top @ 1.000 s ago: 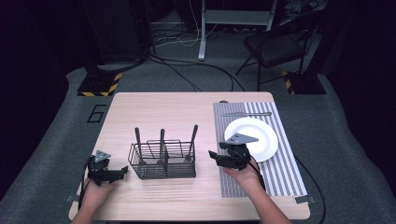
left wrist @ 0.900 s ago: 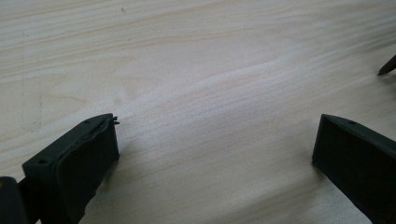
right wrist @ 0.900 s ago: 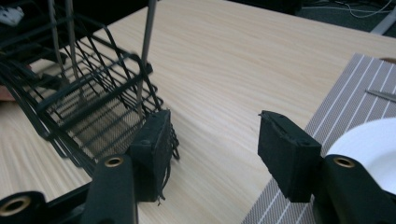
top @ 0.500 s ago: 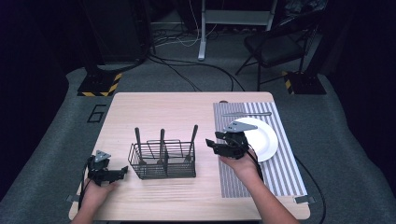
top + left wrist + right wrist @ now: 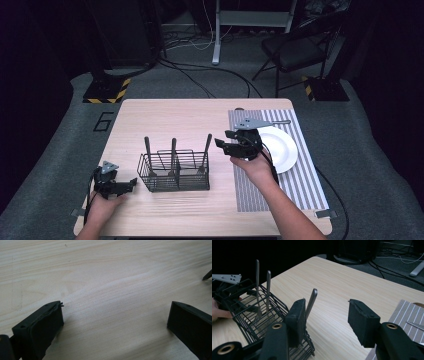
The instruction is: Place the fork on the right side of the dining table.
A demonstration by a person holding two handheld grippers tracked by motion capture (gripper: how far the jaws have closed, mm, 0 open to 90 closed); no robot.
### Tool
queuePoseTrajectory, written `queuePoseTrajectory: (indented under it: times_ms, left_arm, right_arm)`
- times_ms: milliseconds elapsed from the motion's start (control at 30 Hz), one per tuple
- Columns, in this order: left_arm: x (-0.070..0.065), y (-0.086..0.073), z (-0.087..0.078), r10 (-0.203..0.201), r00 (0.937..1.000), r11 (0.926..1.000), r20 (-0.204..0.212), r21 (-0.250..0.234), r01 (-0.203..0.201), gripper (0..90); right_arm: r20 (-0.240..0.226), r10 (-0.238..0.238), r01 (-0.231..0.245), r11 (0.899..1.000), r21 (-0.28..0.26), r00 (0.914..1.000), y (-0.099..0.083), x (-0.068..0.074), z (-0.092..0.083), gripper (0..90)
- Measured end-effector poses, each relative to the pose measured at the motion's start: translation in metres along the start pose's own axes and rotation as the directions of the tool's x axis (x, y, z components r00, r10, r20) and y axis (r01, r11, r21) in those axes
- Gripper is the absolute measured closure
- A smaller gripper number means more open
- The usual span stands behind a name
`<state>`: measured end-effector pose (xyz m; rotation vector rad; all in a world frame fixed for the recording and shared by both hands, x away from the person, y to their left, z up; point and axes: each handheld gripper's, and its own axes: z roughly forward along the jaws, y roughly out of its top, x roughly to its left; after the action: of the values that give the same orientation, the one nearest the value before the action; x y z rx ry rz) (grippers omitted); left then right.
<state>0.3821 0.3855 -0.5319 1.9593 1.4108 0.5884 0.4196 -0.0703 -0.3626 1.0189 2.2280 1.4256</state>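
Right gripper (image 5: pixel 223 144) hovers just right of the wire cutlery basket (image 5: pixel 174 171), jaws half open, having just closed a bit, nothing between them. Basket sits near the table's (image 5: pixel 165 116) front edge, left of centre. Nearest utensil handle (image 5: pixel 311 302) leans out of its right end: thin, stiff steel, light, probably slippery. Pinch it flat-on just below the tip. Left gripper (image 5: pixel 131 182) is parked on the table beside the basket, jaws wide, empty.

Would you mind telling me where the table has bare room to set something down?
The wood behind the wire basket, up to the table's far edge, is bare, as is the front strip. The right side is crowded: striped mat, white plate, and right gripper hovering there.
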Motion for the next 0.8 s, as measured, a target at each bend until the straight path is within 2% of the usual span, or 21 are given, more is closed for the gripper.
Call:
queuePoseTrajectory:
  times_ms: [267, 500, 800]
  left_arm:
    - [0.000, 0.000, 0.000, 0.000, 1.0000, 1.0000, 0.000, 0.000, 0.000, 0.0]
    - [0.000, 0.000, 0.000, 0.000, 1.0000, 1.0000, 0.000, 0.000, 0.000, 0.0]
    - [0.000, 0.000, 0.000, 0.000, 1.0000, 1.0000, 0.000, 0.000, 0.000, 0.0]
  right_arm:
    - [-0.019, -0.001, 0.001, 1.000, -0.007, 0.9998, 0.006, 0.003, 0.008, 51.4]
    - [-0.013, 0.006, -0.006, 1.000, -0.016, 0.9999, 0.007, 0.005, 0.019, 51.7]
    - [-0.035, -0.021, 0.019, 0.999, -0.047, 0.9992, 0.007, 0.011, 0.031, 57.6]
